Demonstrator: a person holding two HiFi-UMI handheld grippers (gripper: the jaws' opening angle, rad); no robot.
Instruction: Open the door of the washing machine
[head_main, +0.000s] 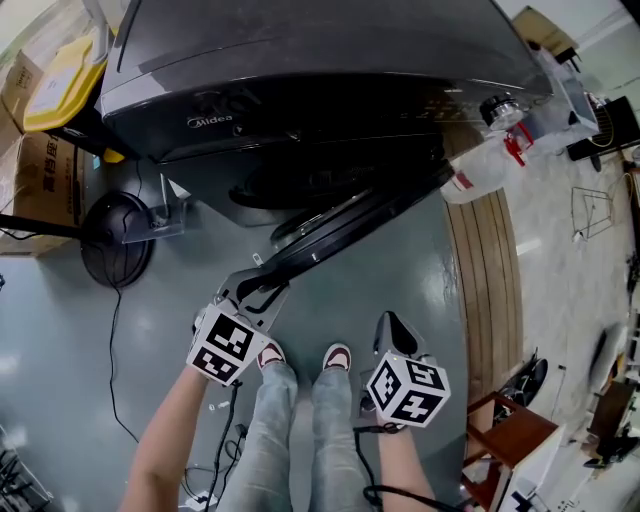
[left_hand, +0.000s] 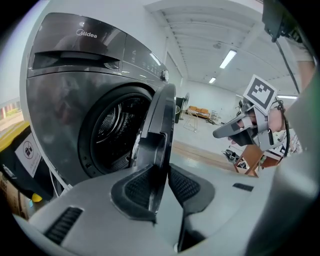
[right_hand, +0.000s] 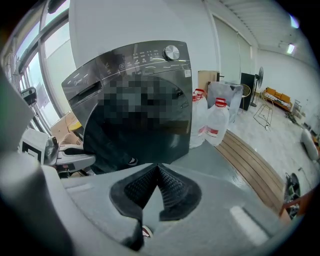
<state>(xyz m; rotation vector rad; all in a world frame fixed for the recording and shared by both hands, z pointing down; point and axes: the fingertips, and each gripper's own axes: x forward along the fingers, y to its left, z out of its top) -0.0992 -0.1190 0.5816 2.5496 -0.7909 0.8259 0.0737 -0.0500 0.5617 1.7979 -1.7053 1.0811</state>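
Note:
The dark grey front-loading washing machine (head_main: 300, 60) stands ahead of me. Its round door (head_main: 360, 215) is swung partly out from the body, and in the left gripper view the drum opening (left_hand: 112, 130) shows behind the door (left_hand: 160, 115). My left gripper (head_main: 255, 290) is shut on the door's free edge, with the edge pinched between the pads (left_hand: 142, 187). My right gripper (head_main: 388, 322) hangs to the right of the door, apart from it. Its jaws are shut with nothing between them (right_hand: 157, 170).
Clear water bottles (head_main: 480, 165) with red caps stand at the machine's right side. Cardboard boxes (head_main: 40, 170) and a round black fan base (head_main: 115, 240) sit at the left. A wooden floor strip (head_main: 490, 270) runs along the right, with a wooden stool (head_main: 510, 430) beyond. My shoes (head_main: 300, 355) are on the grey floor.

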